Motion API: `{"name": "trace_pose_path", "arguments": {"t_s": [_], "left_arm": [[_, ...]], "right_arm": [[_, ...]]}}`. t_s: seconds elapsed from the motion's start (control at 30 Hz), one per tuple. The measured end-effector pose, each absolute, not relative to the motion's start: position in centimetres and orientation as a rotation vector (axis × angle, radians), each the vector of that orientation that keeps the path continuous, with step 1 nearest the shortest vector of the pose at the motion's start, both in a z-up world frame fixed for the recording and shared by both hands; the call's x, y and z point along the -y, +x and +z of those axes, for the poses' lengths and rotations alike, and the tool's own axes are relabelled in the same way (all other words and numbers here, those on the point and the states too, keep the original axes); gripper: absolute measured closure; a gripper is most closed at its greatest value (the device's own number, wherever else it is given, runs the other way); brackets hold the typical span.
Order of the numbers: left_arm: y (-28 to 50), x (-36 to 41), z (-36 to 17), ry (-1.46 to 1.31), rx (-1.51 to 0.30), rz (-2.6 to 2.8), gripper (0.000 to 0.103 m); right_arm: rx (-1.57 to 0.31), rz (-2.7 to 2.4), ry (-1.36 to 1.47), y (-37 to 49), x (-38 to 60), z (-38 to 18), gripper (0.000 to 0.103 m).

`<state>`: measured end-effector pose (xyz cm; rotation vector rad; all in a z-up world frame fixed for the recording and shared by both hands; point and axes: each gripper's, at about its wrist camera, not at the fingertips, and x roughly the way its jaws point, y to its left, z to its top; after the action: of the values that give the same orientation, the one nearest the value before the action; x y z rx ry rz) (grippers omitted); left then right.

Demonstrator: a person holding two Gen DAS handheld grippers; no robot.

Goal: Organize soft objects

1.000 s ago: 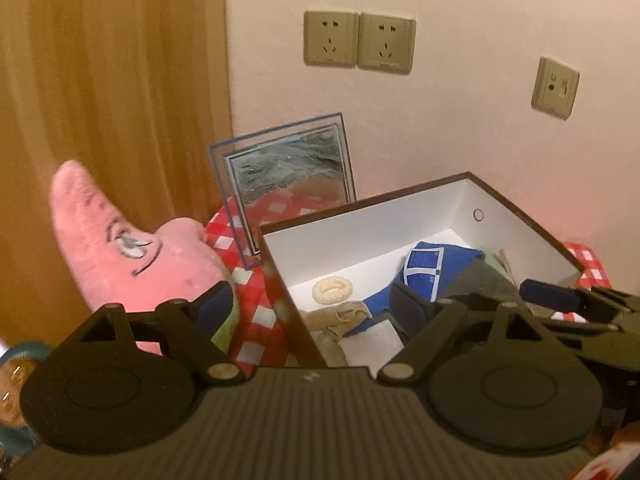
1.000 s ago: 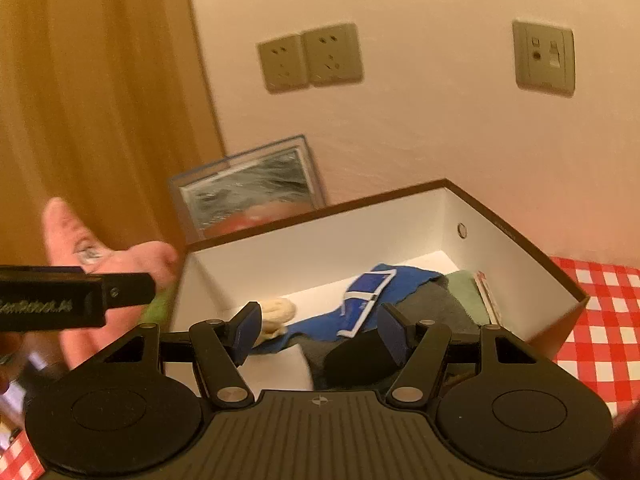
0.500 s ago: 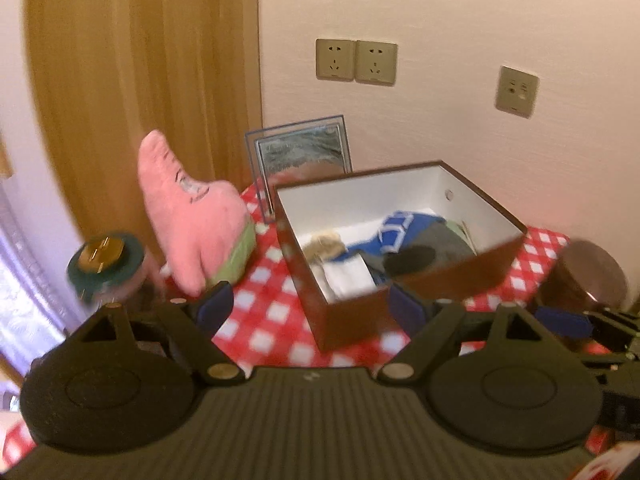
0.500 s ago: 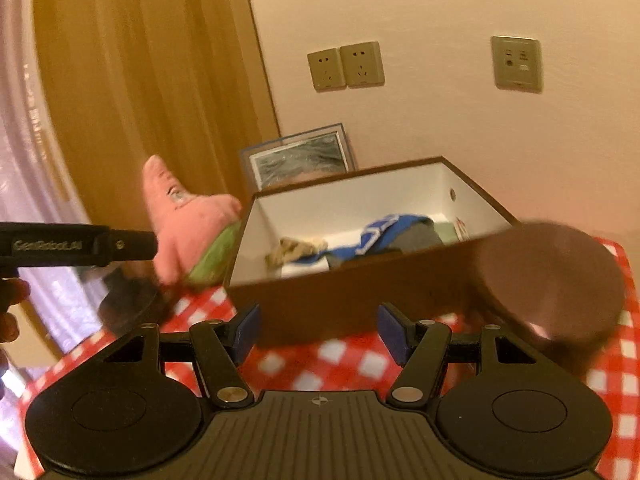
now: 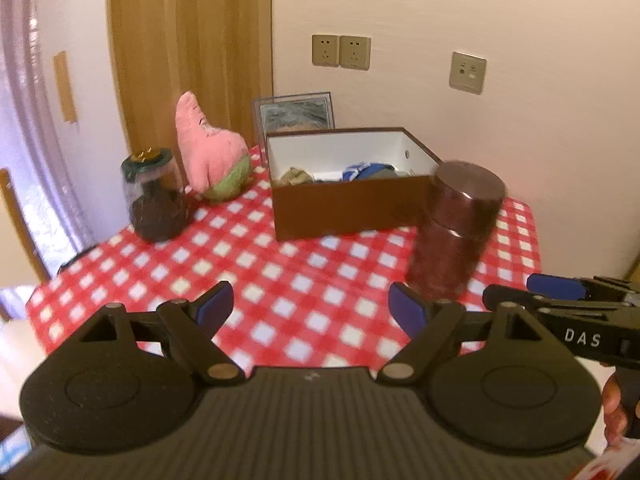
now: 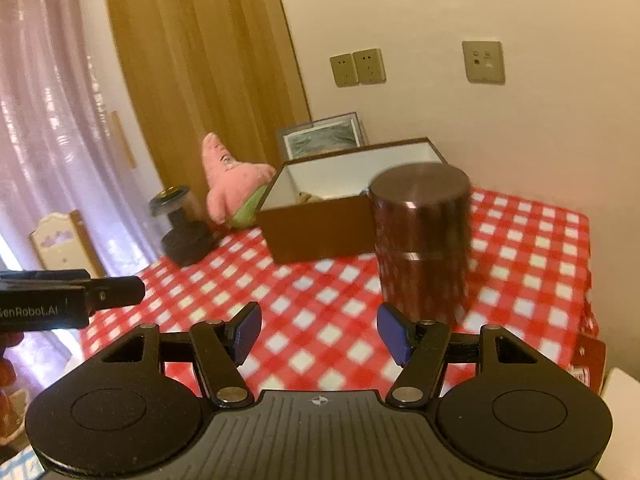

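A brown box [image 5: 344,204] [image 6: 320,228] with a white inside stands at the back of the red-checked table [image 5: 260,280] [image 6: 320,300]. In it lie a blue cloth [image 5: 368,170], a beige soft piece [image 5: 295,176] and something white. A pink star-shaped plush [image 5: 208,152] [image 6: 230,178] sits left of the box. My left gripper [image 5: 310,312] hangs open over the table's near part, nothing between its blue pads. My right gripper [image 6: 318,332] is open and empty too, low over the table; it also shows at the right edge of the left wrist view [image 5: 560,292].
A dark brown cylindrical canister [image 5: 456,232] [image 6: 420,240] stands right of the box, close in front of both grippers. A glass jar with a green lid [image 5: 154,196] [image 6: 180,224] is at the left. A framed picture [image 5: 296,114] leans on the wall behind the box.
Both grippers have pulled back from just over the box to the table's near side; the whole table, jar and canister have come into view. Both jaws stay as wide as before.
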<state>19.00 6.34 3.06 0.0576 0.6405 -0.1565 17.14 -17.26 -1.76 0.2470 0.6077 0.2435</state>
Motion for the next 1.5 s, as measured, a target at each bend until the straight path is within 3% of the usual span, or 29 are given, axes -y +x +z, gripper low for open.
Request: {"name": "trace_pose_path", "arguments": {"t_s": [0.4,0.87,1.5], "left_arm": [[6.6,-1.0,2.9,0.049,-0.738,-0.106,0.020],[3.0,-0.9,2.1,0.088,-0.784,-0.193,0.020],[-3.8,2.2,1.5,0.020,-0.839,-0.051,0.021]], "right_arm": [[-0.724,0.302,0.200,6.6,21.6,-1.1,0.039],[-0.805,0.184,0.253,2.6,21.3,-1.5,0.039],[-0.839,0.367,0.116,-2.2,23.1,-0.5,0.039]]}}
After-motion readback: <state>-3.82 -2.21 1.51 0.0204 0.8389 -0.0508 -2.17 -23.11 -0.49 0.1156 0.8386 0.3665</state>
